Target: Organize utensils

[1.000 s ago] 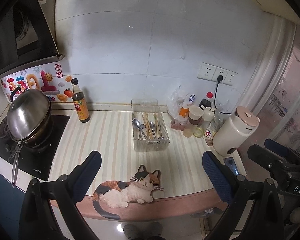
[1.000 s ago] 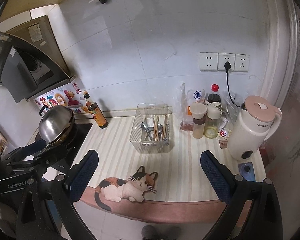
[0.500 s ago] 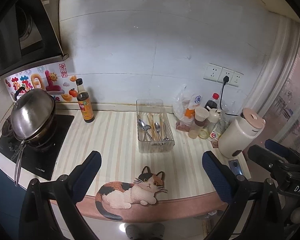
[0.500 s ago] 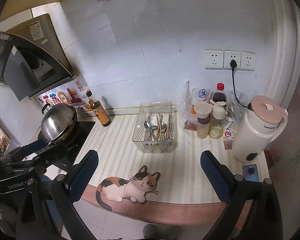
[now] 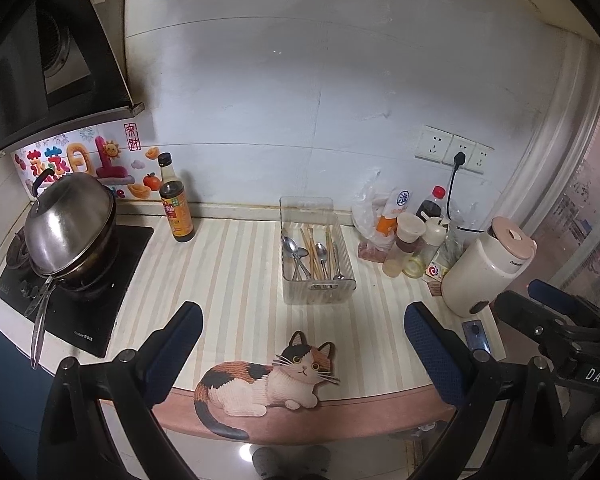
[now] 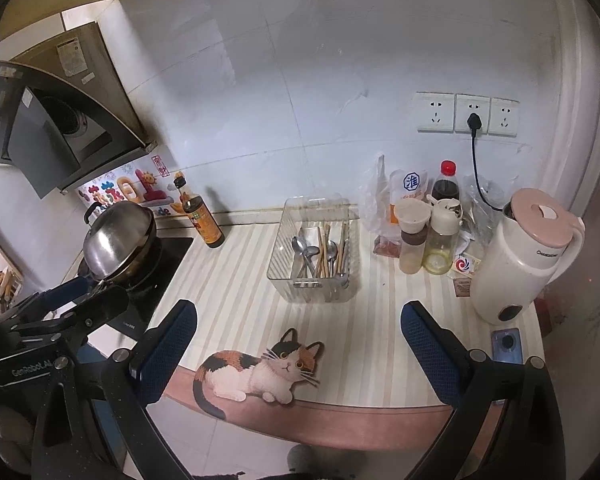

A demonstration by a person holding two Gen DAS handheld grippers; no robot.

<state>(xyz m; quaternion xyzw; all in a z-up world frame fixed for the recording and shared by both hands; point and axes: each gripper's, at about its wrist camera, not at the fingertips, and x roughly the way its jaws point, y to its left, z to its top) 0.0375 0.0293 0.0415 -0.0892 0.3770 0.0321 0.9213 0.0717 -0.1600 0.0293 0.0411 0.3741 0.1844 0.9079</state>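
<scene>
Fridge (image 6: 88, 64) in right view only

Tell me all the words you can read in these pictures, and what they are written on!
"DAS": black body of the right gripper.
"GenRobot.A": black body of the left gripper.
"CHANGHONG", roughly: cream electric kettle with pink lid.
"淮": white pouch with blue badge.
"茂茂日上": colourful wall sticker.
Dark sauce bottle's orange label and stove brand: too small.

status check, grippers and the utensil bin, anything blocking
Left gripper open, empty, short of the counter. Right gripper open, empty too. Spoons and chopsticks mixed in clear bin. Nothing between grippers and bin; cat mat at the counter's edge.
</scene>
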